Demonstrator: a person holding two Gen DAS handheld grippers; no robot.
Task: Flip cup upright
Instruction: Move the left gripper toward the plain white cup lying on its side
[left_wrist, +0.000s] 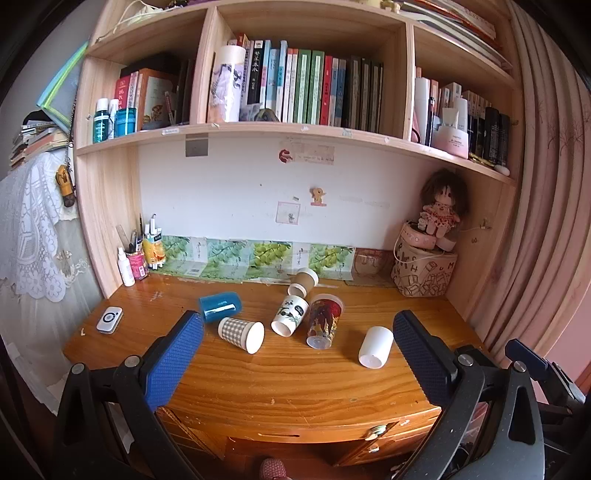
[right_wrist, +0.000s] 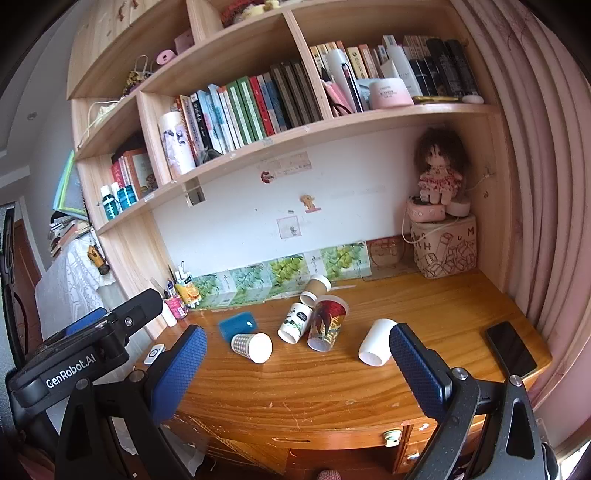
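Several cups lie on their sides on the wooden desk (left_wrist: 295, 384): a blue cup (left_wrist: 220, 306), a checked paper cup (left_wrist: 241, 333), a white panda-print cup (left_wrist: 290, 315), a clear cup with a red picture (left_wrist: 324, 325), a brown paper cup (left_wrist: 303, 281) and a plain white cup (left_wrist: 375, 347). They also show in the right wrist view: blue (right_wrist: 238, 325), checked (right_wrist: 252, 347), panda (right_wrist: 295, 322), red picture (right_wrist: 328, 325), brown (right_wrist: 316, 288), white (right_wrist: 376, 347). My left gripper (left_wrist: 295, 328) and right gripper (right_wrist: 297, 343) are both open and empty, held in front of the desk.
A small white device (left_wrist: 109, 319) lies at the desk's left. A black phone (right_wrist: 510, 348) lies at the right edge. A pen holder (left_wrist: 136, 260) stands at the back left, a printed box (left_wrist: 424, 271) with a doll (left_wrist: 443, 206) at the back right. Bookshelves hang above. A curtain (left_wrist: 546, 221) hangs on the right.
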